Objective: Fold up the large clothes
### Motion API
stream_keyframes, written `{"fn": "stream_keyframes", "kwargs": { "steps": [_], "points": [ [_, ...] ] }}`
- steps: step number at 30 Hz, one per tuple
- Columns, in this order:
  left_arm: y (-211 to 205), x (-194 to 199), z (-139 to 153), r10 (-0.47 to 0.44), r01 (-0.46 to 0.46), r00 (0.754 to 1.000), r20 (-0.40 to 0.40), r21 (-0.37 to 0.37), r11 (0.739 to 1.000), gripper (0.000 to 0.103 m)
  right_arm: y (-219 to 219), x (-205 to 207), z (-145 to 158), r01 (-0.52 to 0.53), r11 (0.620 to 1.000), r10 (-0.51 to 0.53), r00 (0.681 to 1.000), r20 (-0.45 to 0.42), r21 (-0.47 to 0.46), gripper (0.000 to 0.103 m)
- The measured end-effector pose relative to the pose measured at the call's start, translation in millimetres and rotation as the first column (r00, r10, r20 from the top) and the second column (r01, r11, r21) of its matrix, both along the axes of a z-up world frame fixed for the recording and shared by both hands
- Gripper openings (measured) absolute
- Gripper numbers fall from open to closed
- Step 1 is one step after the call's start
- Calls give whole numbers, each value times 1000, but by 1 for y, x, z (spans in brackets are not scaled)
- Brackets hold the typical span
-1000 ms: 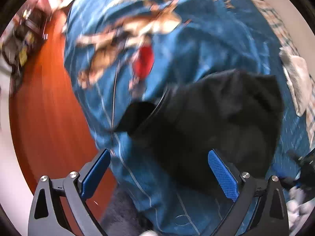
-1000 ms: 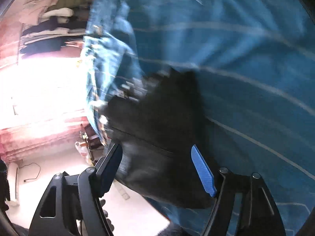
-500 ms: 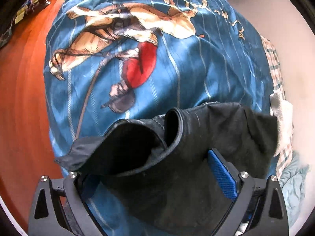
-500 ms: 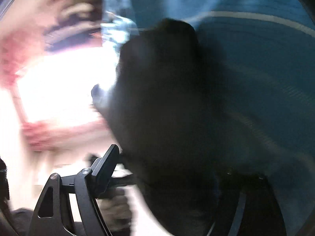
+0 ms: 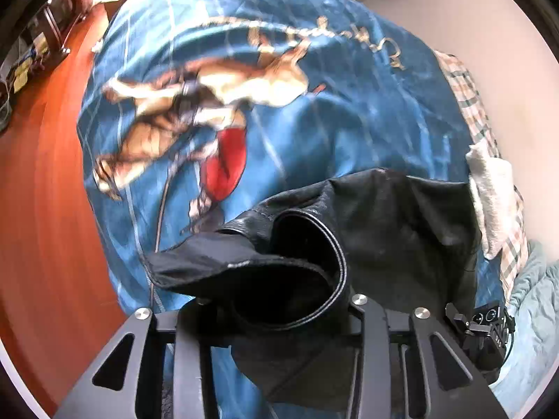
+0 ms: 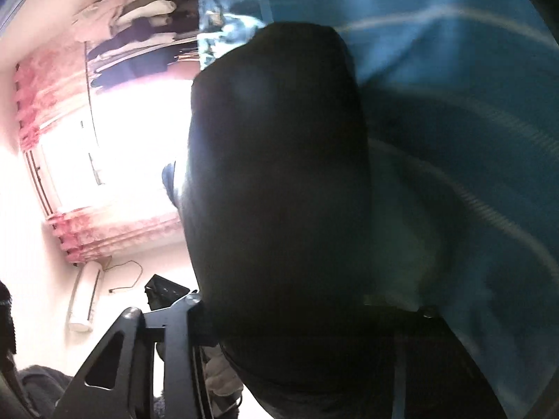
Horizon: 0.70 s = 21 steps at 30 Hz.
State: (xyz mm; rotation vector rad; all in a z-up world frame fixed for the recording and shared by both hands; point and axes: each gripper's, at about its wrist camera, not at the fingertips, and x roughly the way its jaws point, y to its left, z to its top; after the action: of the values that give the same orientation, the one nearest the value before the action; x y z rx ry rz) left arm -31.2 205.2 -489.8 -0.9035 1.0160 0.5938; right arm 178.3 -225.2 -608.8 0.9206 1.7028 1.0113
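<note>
A black garment [image 5: 384, 230] with a stitched hem hangs over the blue bedspread [image 5: 349, 111]. My left gripper [image 5: 279, 310] is shut on its bunched edge and holds it lifted; the cloth drapes over the jaws and hides the pads. In the right wrist view the same black garment [image 6: 279, 192] fills the middle, close to the lens. My right gripper [image 6: 297, 331] is shut on it, and the cloth covers the fingertips. The garment hangs between the two grippers above the bed.
The bedspread has a horse-and-rider print [image 5: 209, 104]. A white towel [image 5: 492, 195] and plaid sheet [image 5: 468, 104] lie at the bed's right edge. Red-brown floor [image 5: 45, 174] is left. A bright window with pink curtains [image 6: 104, 160] and a clothes rack [image 6: 139, 35] show to the right gripper's left.
Both grippers went from open around the black garment to shut on it, then lifted it off the bedspread. The cloth now hangs closer to both cameras.
</note>
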Motion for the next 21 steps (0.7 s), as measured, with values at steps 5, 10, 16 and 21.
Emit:
{"fn": "stream_keyframes", "kwargs": {
  "steps": [5, 10, 16, 21],
  "points": [
    [3, 11, 43, -37, 36, 999, 34, 24, 999, 32, -1, 14, 45, 21, 998, -23, 999, 27, 59, 42],
    [6, 56, 87, -89, 84, 992, 92, 53, 995, 32, -13, 55, 89, 75, 991, -80, 996, 41, 108, 42],
    [0, 171, 133, -197, 182, 959, 204, 87, 979, 32, -42, 143, 143, 181, 974, -196, 976, 97, 138, 42],
    [-22, 290, 158, -307, 283, 900, 308, 123, 951, 32, -93, 254, 180, 294, 938, -326, 929, 174, 185, 42]
  ]
}}
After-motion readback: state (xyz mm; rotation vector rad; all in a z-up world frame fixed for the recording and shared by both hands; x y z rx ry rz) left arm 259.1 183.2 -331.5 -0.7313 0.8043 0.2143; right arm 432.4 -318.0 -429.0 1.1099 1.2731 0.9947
